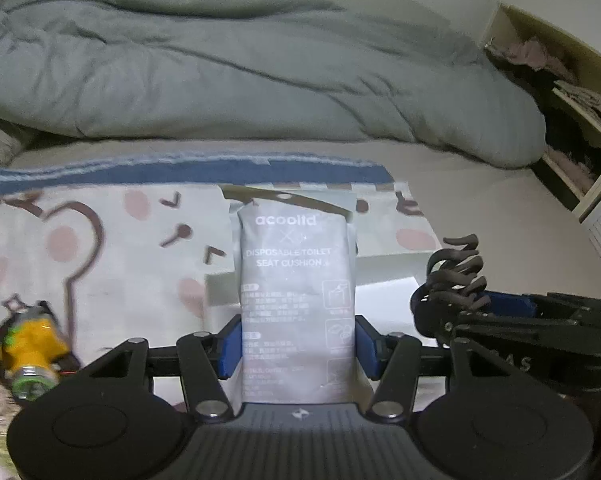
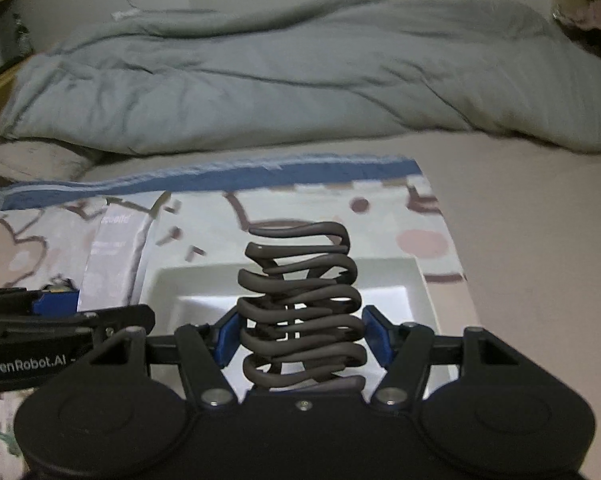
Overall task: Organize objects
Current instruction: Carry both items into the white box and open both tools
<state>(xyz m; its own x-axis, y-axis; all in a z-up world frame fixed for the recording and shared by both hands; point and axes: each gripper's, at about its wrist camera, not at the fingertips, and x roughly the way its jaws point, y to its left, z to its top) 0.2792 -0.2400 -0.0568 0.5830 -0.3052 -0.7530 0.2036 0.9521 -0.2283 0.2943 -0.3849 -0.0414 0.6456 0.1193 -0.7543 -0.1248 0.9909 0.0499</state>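
Two tongs over a bed: left tongs [image 1: 298,340] clamped on one grey seat-cushion packet [image 1: 296,300], right tongs [image 2: 302,338] gripping one dark coiled clip [image 2: 302,312]; beneath, one white tray [image 2: 416,280]; near left, one yellow toy [image 1: 30,344].

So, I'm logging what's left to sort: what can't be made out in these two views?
- White tray: in both views the held items cover its middle, so its contents can't be told.
- Yellow toy, left wrist view: blurred at the frame edge, type unclear.
- Seat cushion packet: small print too fine to read.
- Coiled dark item: identity unclear, its base hidden by the right gripper.
- Shelf contents: dark, cut off.
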